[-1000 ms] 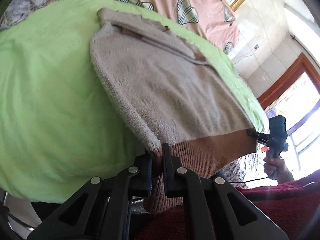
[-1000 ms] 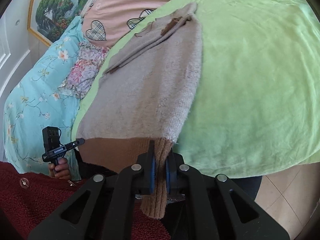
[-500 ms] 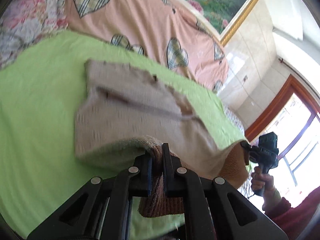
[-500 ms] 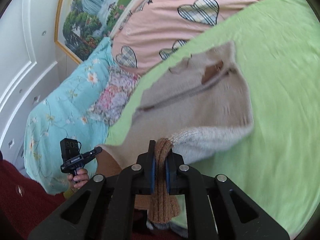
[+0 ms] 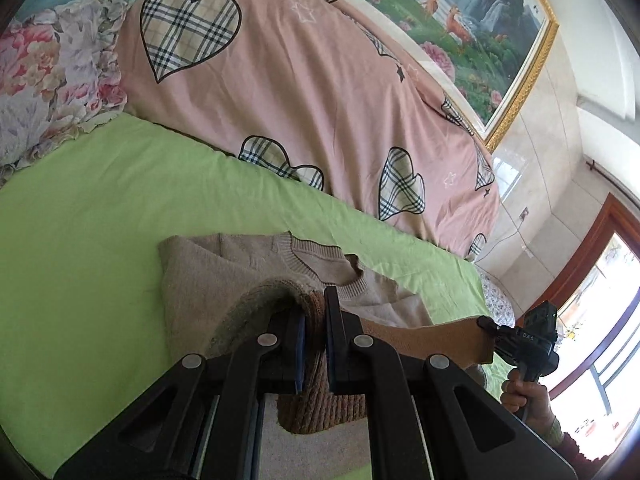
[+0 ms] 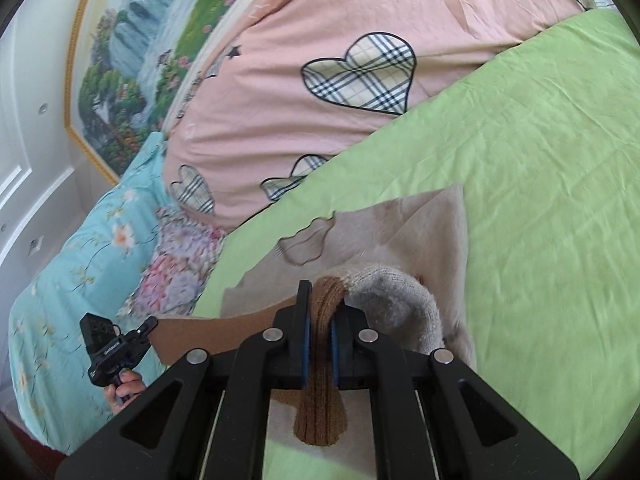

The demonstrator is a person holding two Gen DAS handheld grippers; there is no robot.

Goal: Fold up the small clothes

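Note:
A small beige knit sweater [image 5: 200, 280] with a brown ribbed hem lies on the green sheet [image 5: 88, 240]; its collar end rests flat and its lower half is lifted and folded over toward the collar. My left gripper [image 5: 316, 316] is shut on one corner of the brown hem [image 5: 320, 408]. My right gripper [image 6: 320, 312] is shut on the other hem corner [image 6: 320, 412]. The sweater also shows in the right wrist view [image 6: 424, 232]. The hem stretches taut between both grippers; the right gripper shows in the left wrist view [image 5: 520, 340] and the left in the right wrist view [image 6: 116, 348].
A pink quilt with plaid hearts [image 5: 300, 92] lies bunched behind the sweater. A floral pillow [image 5: 48, 80] and a turquoise flowered cover [image 6: 72, 280] lie to the left side. A framed landscape painting [image 5: 460, 20] hangs on the wall; a window [image 5: 600, 320] is at the right.
Both grippers have carried the hem up off the bed's front edge and forward over the sweater toward its collar. The body has doubled over into a fold.

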